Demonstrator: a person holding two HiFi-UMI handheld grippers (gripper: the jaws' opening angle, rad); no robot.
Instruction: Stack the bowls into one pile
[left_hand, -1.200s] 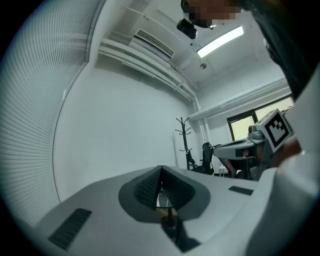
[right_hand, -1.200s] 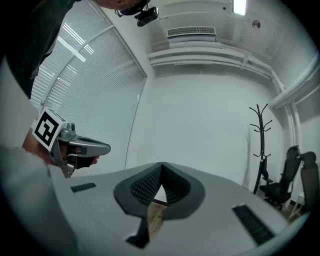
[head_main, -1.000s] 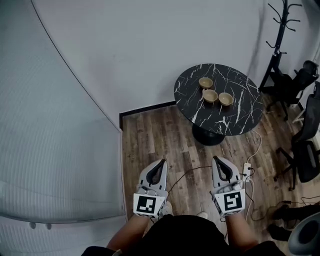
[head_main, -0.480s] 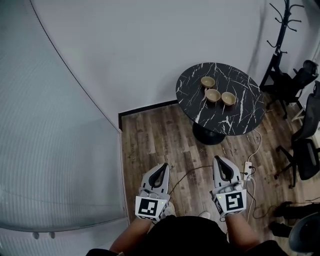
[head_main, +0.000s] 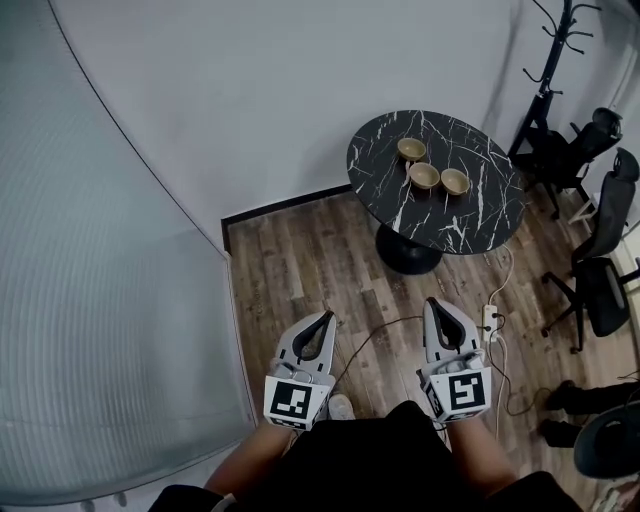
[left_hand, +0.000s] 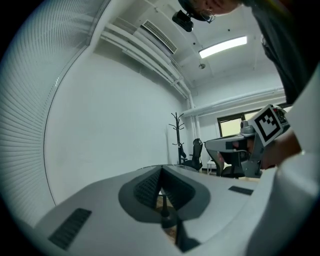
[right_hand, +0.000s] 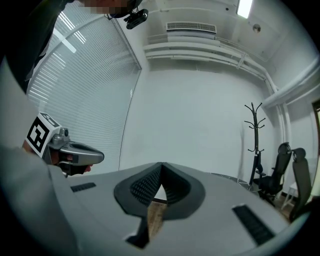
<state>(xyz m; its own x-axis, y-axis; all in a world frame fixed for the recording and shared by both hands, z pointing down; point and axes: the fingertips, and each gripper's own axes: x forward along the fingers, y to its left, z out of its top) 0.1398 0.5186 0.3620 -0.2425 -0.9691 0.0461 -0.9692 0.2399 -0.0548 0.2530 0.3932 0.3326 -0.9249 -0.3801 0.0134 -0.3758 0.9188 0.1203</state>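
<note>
A person is holding left tongs (head_main: 327, 318) and right tongs (head_main: 433, 304) fully closed, empty, well away from the bench (head_main: 452, 228). Three bowls (head_main: 424, 175) are sitting unstacked near its far edge — likely approaching now; next, opening around one bowl.

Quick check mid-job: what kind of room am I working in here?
Most likely an office or small meeting room: black swivel office chairs, a black coat stand and a round black marble-patterned table.
</note>
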